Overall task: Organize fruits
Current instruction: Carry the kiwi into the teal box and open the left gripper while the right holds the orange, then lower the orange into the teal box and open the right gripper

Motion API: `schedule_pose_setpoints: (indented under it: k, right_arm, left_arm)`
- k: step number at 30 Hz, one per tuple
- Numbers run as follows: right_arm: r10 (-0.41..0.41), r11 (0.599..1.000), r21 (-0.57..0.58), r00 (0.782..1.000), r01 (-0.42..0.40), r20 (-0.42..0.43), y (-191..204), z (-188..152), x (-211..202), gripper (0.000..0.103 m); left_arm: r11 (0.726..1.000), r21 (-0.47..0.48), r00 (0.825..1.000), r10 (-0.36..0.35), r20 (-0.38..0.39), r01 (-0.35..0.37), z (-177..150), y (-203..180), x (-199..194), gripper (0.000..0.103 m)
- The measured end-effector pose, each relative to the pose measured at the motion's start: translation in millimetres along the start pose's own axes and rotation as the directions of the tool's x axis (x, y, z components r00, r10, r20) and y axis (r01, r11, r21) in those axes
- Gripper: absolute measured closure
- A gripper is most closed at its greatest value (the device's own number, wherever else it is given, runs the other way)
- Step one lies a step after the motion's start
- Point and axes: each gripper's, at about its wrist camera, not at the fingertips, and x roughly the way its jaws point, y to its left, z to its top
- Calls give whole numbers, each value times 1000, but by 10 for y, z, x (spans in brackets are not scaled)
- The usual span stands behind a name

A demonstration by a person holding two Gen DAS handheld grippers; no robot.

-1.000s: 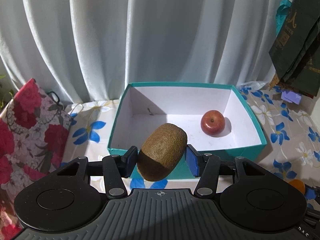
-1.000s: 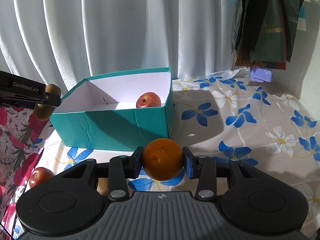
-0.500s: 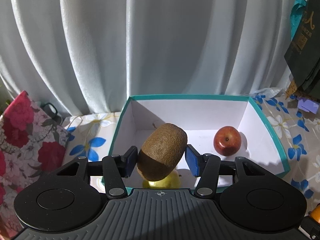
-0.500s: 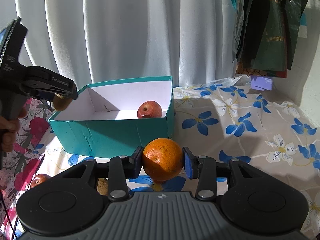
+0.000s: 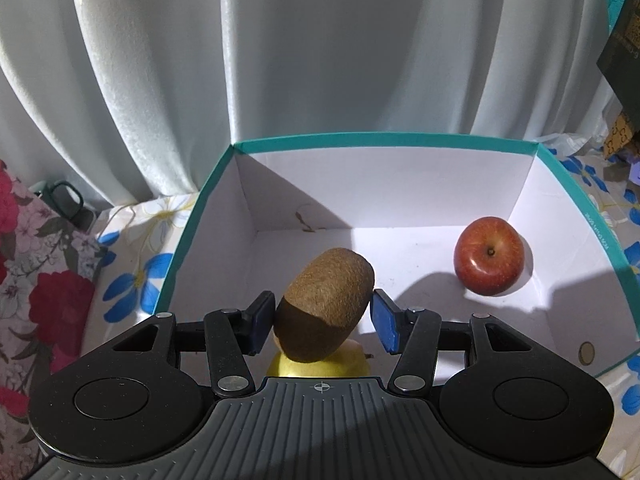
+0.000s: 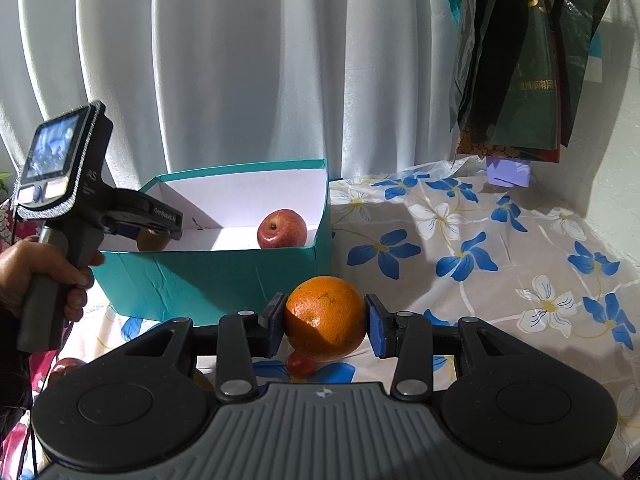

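Already in the box: a red apple (image 5: 489,261) sat on the white floor of the teal box (image 5: 384,139); a yellow fruit (image 5: 320,365), partly hidden, lay under the left claw (image 5: 323,322).
Left claw: closed on a brown, fuzzy kiwi (image 5: 326,304), tilted; it hung inside the box's near side, not yet released.
Right claw (image 6: 325,322): clamped on a round, dimpled orange (image 6: 324,316), above the floral tabletop (image 6: 500,272), in front of the box.
Left to do: by my judgement, both held fruits needed setting down; a small red fruit (image 6: 299,363) and another reddish one (image 6: 64,367) lay outside.
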Motion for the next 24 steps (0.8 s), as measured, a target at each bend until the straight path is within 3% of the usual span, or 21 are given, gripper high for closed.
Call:
schedule_pose_setpoints:
  k: [4,12,19,21,24]
  right_arm:
    - [-7,1000,0,1000,7,-1,9,15,17,63]
    - [-33,999,-17,999,33,-4,51,80,99,63]
    - [-69,998,-13,998,69,-5,27,147,177,63]
    - [-81,997,-14,997,81,-7,27,161,194,63]
    - [-89,996,-20,996,89,-6,25,189,225,63]
  left_arm:
    - [1000,-3,1000,11,-16,-11,18,24,120,52]
    - [999,-34,999,-3,-32,2,7,121,123,49]
    - [997,-60,998,-55,36,58,-73,159,-372,26]
    - [995,-74,996,-61,59,65,-131,169,-547,13]
    - [994,-90,994,-56,95,64,-244,174,-813,7]
